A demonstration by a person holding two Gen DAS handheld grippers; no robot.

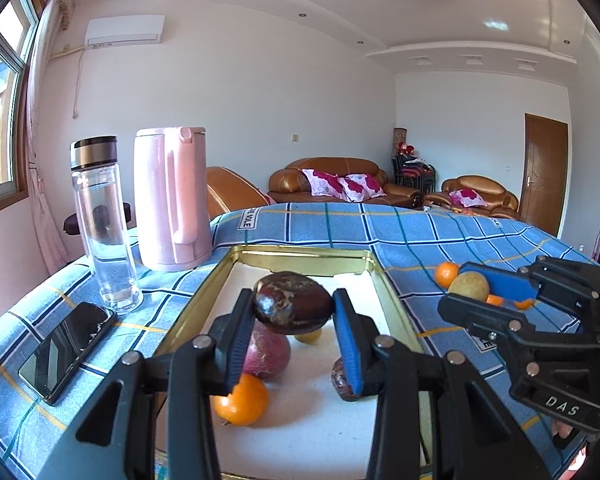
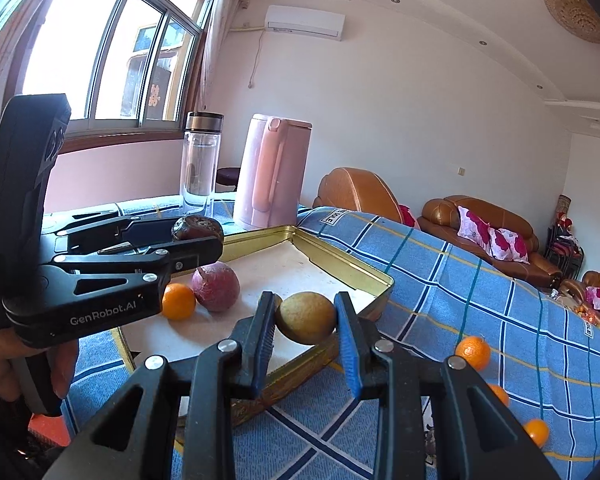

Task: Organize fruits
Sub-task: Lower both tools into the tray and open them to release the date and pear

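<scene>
My left gripper is shut on a dark brown wrinkled fruit and holds it above the gold-rimmed tray. Below it in the tray lie a red-purple fruit, an orange, a small yellow fruit and another dark fruit. My right gripper is shut on a yellow-brown fruit over the tray's near right rim. In the right wrist view the left gripper shows at the left with its dark fruit. Loose oranges lie on the blue checked cloth.
A pink kettle and a clear bottle stand behind the tray's left side. A black phone lies at the left on the cloth. A person's hand holds the left gripper's handle. Sofas stand beyond the table.
</scene>
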